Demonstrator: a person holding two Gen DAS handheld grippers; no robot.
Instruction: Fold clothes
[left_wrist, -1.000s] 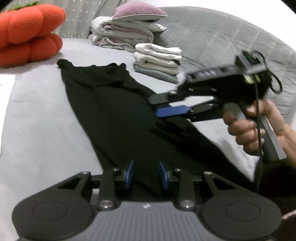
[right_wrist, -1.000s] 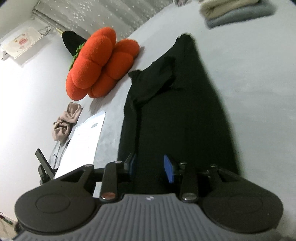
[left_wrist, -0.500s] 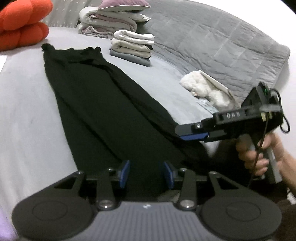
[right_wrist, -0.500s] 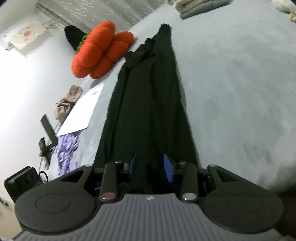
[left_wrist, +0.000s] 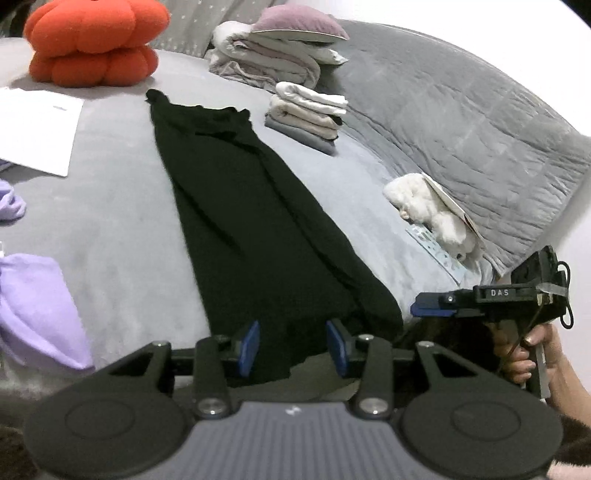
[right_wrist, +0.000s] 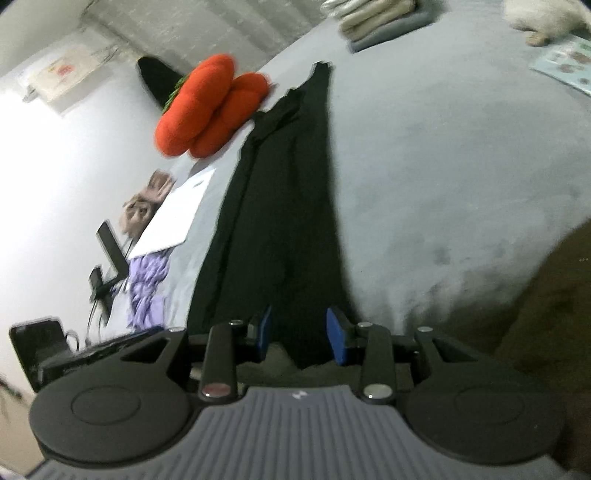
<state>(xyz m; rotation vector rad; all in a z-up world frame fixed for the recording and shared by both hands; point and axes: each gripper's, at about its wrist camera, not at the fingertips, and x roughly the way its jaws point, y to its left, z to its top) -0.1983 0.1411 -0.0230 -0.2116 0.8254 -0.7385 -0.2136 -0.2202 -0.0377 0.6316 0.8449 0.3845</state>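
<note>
A long black garment (left_wrist: 258, 221) lies stretched out lengthwise on the grey bed (left_wrist: 110, 229), its near hem right at my grippers. My left gripper (left_wrist: 292, 349) stands open, blue pads apart, with the hem's edge lying between them, untouched. To its right a hand holds my right gripper (left_wrist: 421, 309), seen from the side at the hem's right corner. In the right wrist view the same black garment (right_wrist: 284, 206) runs away from my right gripper (right_wrist: 300, 336). That gripper is open, and the pointed end of the cloth lies loose between its pads.
An orange pumpkin cushion (left_wrist: 92, 40) sits at the far end, beside stacked bedding (left_wrist: 266, 55). A pile of folded clothes (left_wrist: 306, 114) lies right of the garment. A white sheet (left_wrist: 37, 129) and lilac cloth (left_wrist: 33, 306) lie left, a white fluffy item (left_wrist: 432, 206) and grey quilt (left_wrist: 461, 110) right.
Both grippers have drawn back along the garment to its near hem. The right gripper went from over the cloth's middle to the hem's right corner. The left jaws stand wider.
</note>
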